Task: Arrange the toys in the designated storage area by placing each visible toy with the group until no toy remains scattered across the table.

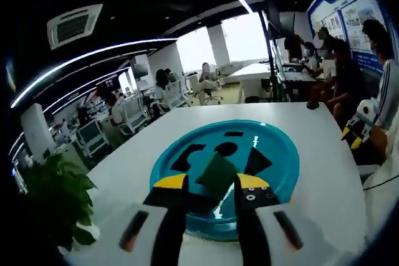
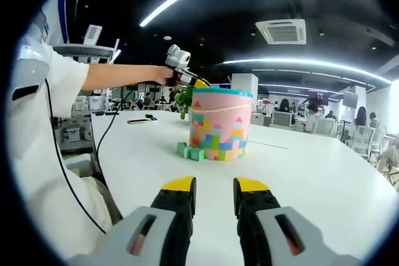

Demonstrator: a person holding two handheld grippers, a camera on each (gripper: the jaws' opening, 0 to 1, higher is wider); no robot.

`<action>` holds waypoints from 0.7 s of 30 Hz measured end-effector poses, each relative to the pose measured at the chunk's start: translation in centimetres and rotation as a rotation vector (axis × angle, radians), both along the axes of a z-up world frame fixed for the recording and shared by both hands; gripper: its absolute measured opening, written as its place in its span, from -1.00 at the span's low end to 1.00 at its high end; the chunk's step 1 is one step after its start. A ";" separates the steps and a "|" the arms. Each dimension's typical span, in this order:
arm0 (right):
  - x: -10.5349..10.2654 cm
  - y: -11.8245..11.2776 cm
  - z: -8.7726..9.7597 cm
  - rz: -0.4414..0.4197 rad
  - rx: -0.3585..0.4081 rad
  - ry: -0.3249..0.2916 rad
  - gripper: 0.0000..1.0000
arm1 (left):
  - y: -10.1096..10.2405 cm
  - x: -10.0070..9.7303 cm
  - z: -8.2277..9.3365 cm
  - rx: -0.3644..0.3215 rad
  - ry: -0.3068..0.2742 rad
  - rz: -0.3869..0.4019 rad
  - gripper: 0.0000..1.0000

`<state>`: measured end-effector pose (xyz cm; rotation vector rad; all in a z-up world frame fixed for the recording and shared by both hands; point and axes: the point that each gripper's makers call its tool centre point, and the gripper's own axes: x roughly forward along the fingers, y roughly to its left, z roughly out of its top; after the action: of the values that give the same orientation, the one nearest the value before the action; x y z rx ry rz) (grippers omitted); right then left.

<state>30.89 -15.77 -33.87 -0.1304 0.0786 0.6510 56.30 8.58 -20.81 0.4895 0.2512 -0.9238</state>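
In the left gripper view a teal lid [image 1: 283,154] with black shape cut-outs lies just under my left gripper [image 1: 212,183]. That gripper is shut on a green block [image 1: 217,174], held over the cut-outs. In the right gripper view the same lid tops a pink toy bucket [image 2: 221,129] on the white table [image 2: 299,172]. The left gripper [image 2: 187,79] hovers over its rim in a person's hand. A few green blocks [image 2: 190,151] lie at the bucket's left foot. My right gripper [image 2: 214,191] sits low over the table, well short of the bucket, slightly open with nothing between its jaws.
A potted plant [image 1: 56,197] stands at the table's edge beyond the bucket. A phone [image 2: 138,121] and a cable lie on the far left of the table. A small dark object [image 1: 313,105] sits near the far edge. People sit at desks around.
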 end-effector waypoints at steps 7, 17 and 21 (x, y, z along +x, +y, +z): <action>-0.1 0.3 0.1 0.006 -0.002 -0.004 -0.52 | -0.5 0.3 0.6 0.102 -0.123 -0.038 -0.34; -0.1 0.5 0.2 0.012 -0.004 -0.006 -0.52 | -0.7 1.1 0.5 0.260 -0.240 -0.074 -0.40; -0.1 0.5 0.2 0.012 -0.002 -0.007 -0.52 | -1.2 1.0 0.3 0.257 -0.227 -0.092 -0.40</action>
<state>30.80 -15.26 -33.67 -0.1349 0.0716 0.6628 57.31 7.40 -20.56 0.8430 0.1414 -0.9210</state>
